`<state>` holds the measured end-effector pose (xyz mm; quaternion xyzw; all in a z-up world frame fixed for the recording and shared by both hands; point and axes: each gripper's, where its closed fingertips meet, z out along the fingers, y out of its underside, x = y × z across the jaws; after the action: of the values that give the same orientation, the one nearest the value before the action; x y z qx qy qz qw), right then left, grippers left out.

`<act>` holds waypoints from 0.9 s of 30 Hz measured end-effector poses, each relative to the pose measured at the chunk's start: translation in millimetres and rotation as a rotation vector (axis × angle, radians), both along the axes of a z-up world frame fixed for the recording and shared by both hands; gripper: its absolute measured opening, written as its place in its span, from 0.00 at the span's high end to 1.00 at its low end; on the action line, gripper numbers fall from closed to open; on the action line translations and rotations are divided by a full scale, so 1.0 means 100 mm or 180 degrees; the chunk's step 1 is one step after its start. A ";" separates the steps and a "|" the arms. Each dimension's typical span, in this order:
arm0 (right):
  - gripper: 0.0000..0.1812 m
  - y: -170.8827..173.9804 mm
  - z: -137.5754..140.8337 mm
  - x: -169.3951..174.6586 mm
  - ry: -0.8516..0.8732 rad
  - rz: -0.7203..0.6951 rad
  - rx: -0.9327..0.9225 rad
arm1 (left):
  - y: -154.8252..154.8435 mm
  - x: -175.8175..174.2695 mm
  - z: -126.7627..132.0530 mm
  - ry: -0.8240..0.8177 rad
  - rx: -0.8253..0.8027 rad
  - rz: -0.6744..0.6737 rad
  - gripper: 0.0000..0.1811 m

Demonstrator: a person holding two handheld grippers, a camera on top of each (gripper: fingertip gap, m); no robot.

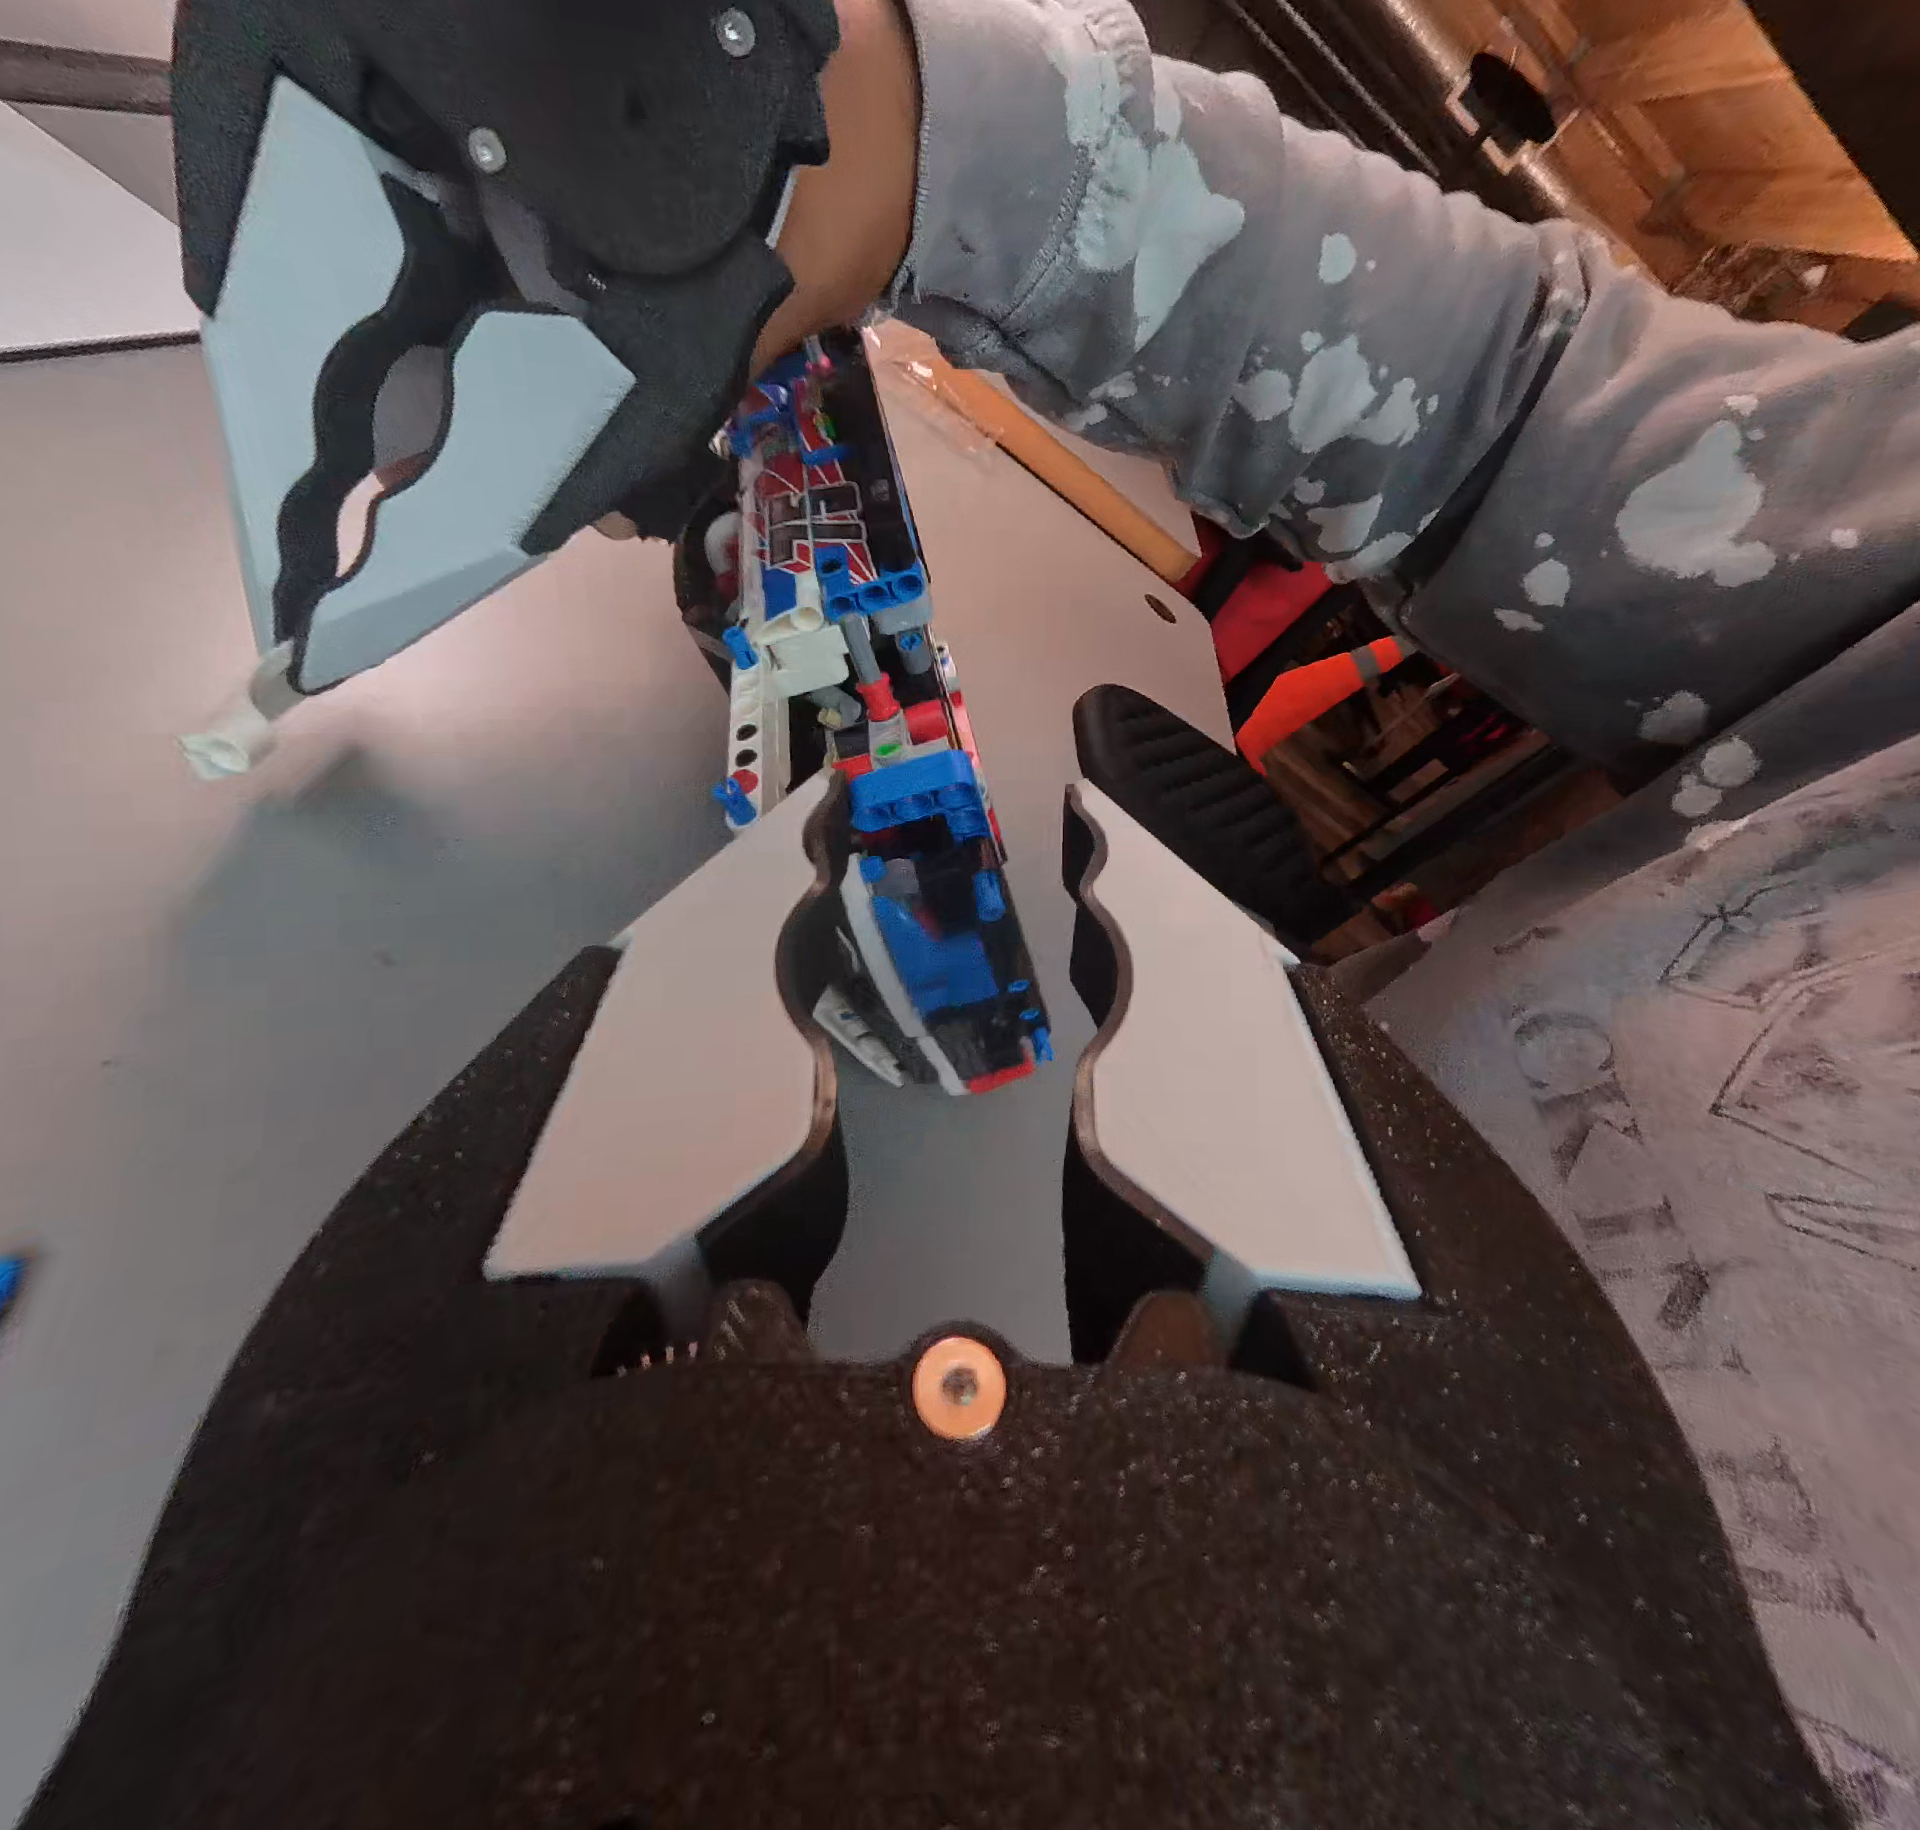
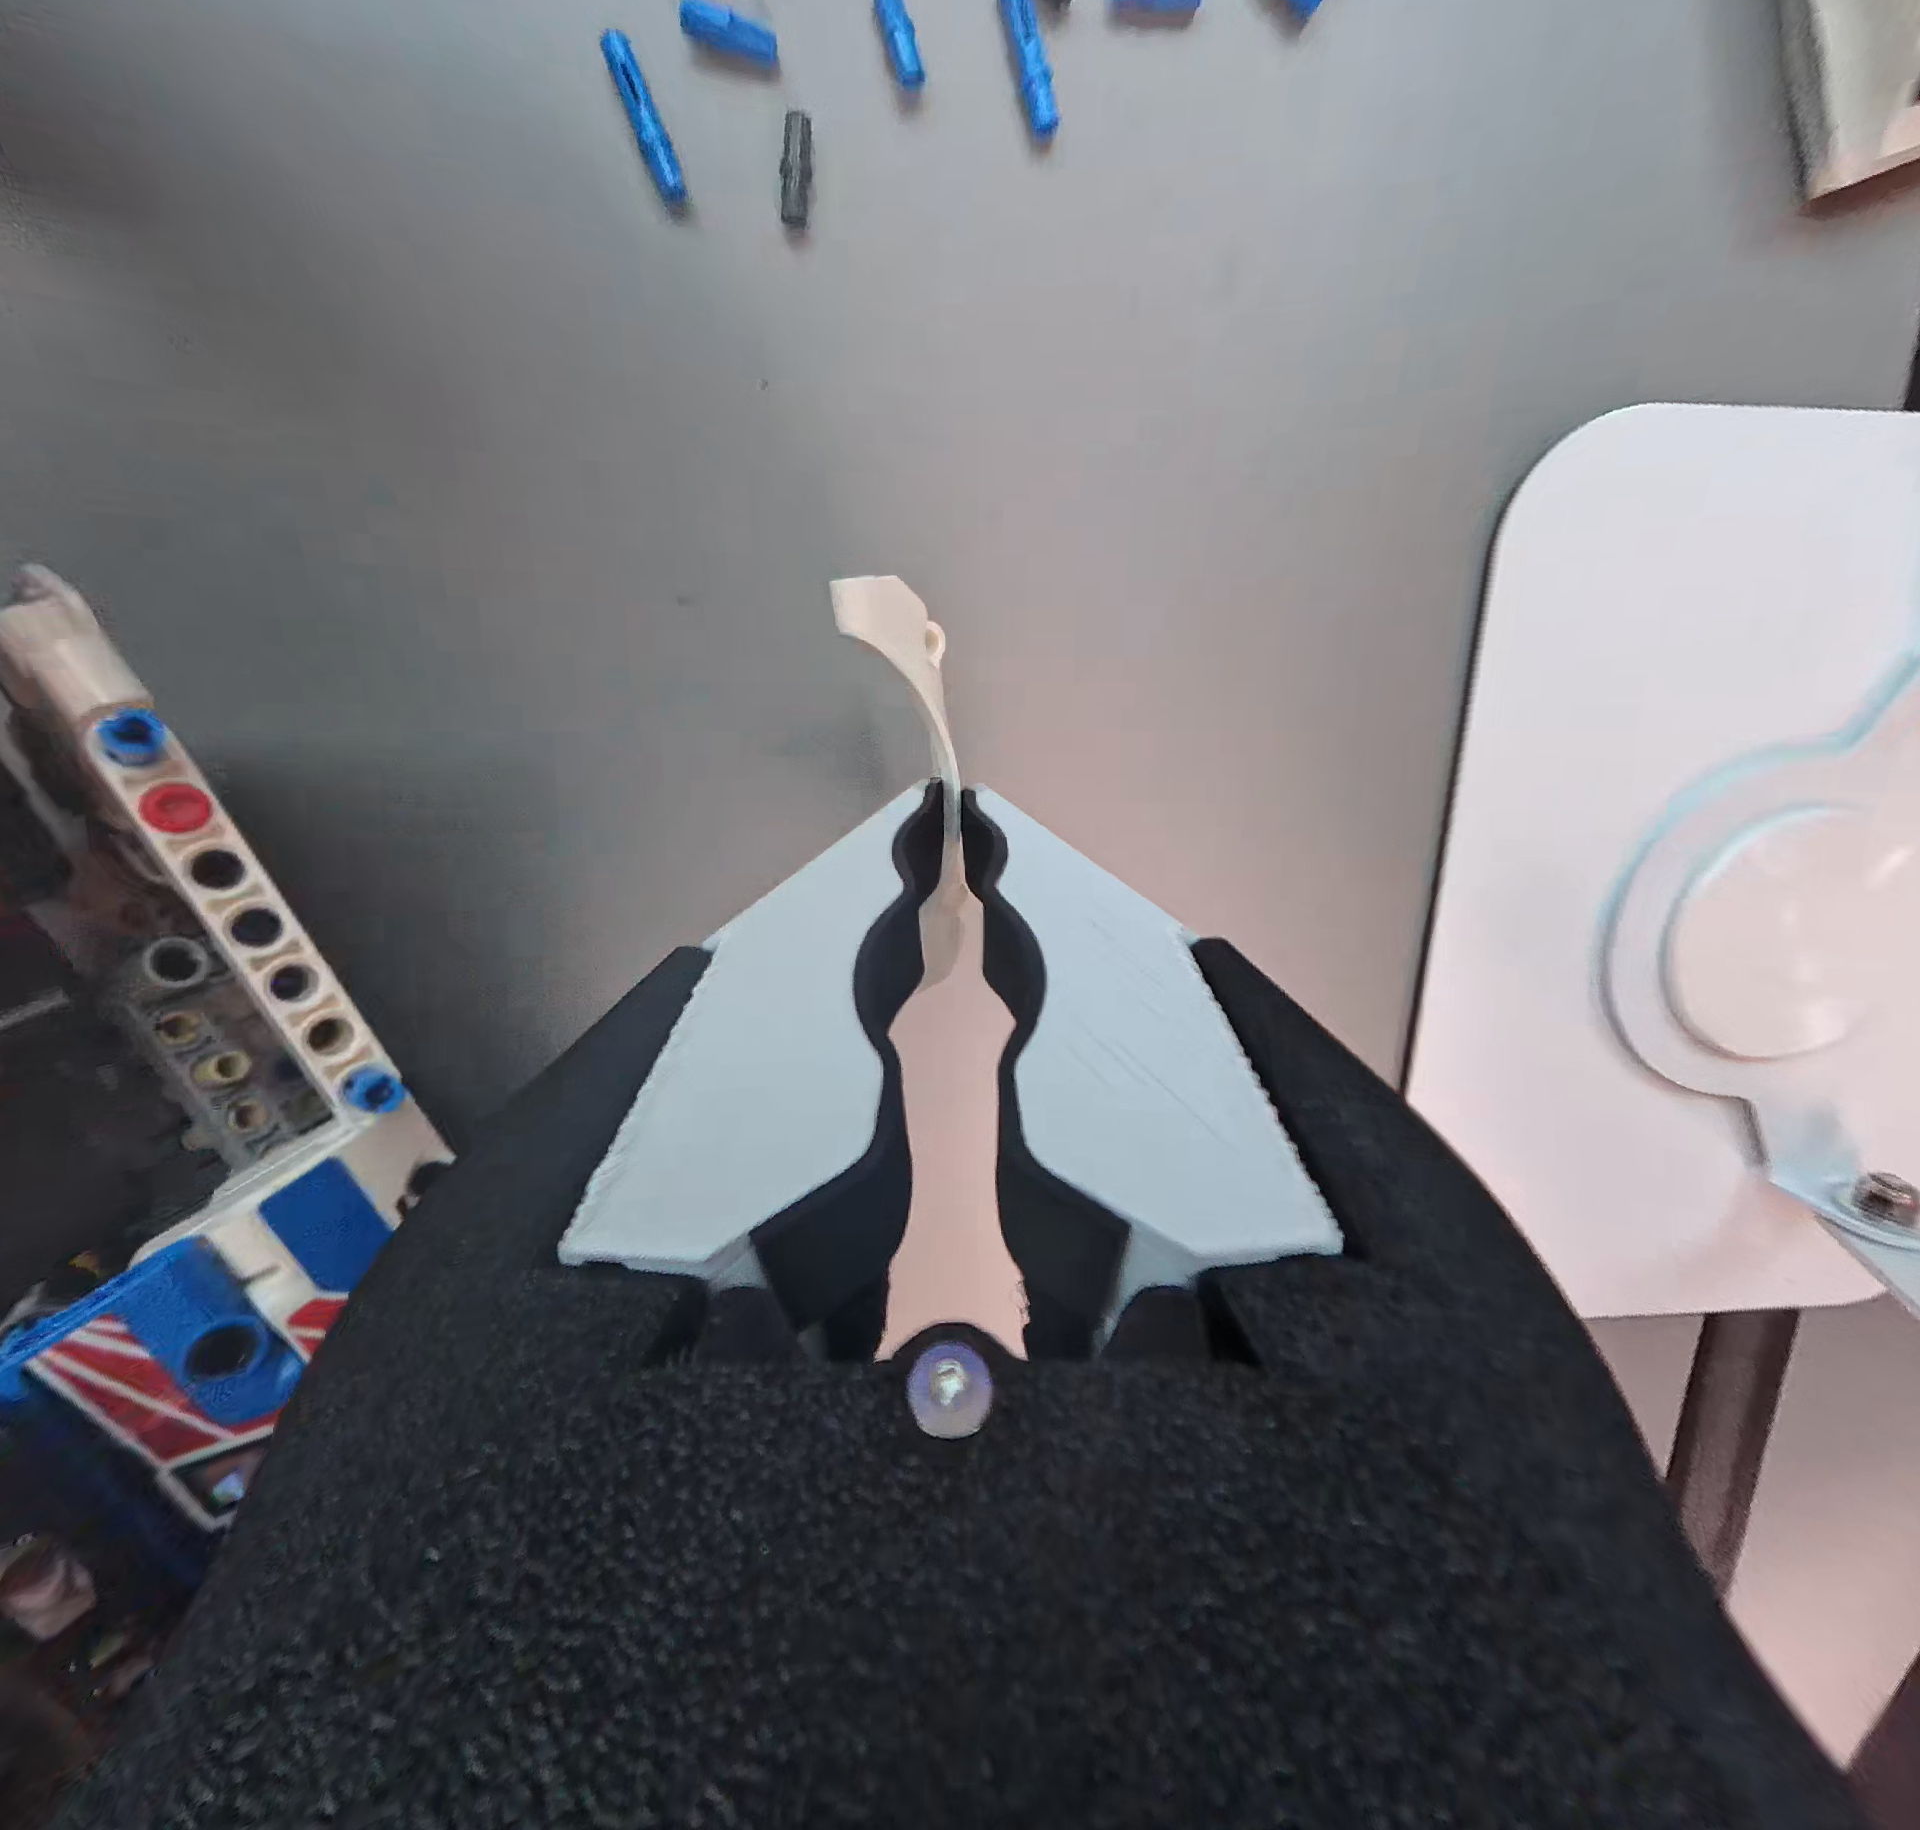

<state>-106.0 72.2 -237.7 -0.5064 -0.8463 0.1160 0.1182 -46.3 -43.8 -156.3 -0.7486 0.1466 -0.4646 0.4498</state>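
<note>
The right tongs (image 2: pixel 945 793) are pinched together on a thin, curved white plastic piece (image 2: pixel 925 679), gripping it at its lower end so the rest sticks out past the tips over the grey table (image 2: pixel 416 430). You can spot that same piece from the other side too, poking out of the right tongs (image 1: pixel 301 637) with its free end just above the table. The left tongs (image 1: pixel 945 814) are standing apart, with nothing clamped, and the toy brick car (image 1: pixel 883 741) sits right in front of them, its near end reaching in between the two fingers; I can't tell if either finger actually touches it. The car is a long blue, white, red and black build, tipped up on its side on the table, and the white holed beam (image 2: pixel 239 907) along its edge shows just left of the right tongs. Further off on the table there's a loose scatter of blue pins (image 2: pixel 894 30) and a couple of black pins (image 2: pixel 795 165), well apart from the car. A white plate with a metal bracket (image 2: pixel 1662 845) sits off to the right, and a paint-splattered grey sleeve (image 1: pixel 1299 326) reaches across behind the car.
</note>
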 end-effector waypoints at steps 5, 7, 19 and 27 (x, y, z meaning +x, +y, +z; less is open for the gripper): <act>0.99 0.01 -0.18 0.14 -0.0152 0.0153 0.0187 | -0.04 0.02 -0.09 0.0157 -0.0025 -0.0060 0.82; 0.99 0.00 -0.18 0.15 -0.0183 0.0178 0.0166 | -0.02 0.01 -0.09 0.0155 -0.0035 -0.0063 0.82; 0.81 0.10 -0.02 0.22 0.0062 -0.0181 -0.0204 | -0.01 -0.01 -0.43 0.0364 -0.0518 0.0217 0.46; 0.79 0.02 0.70 0.40 0.0792 -0.0242 -0.0512 | -0.01 0.34 -0.51 0.1008 -0.0052 0.0046 0.69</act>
<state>-65.5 74.0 -167.8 -0.5276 -0.7933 0.2408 0.1854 -12.1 -44.3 -207.2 -0.8171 0.2065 -0.3387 0.4183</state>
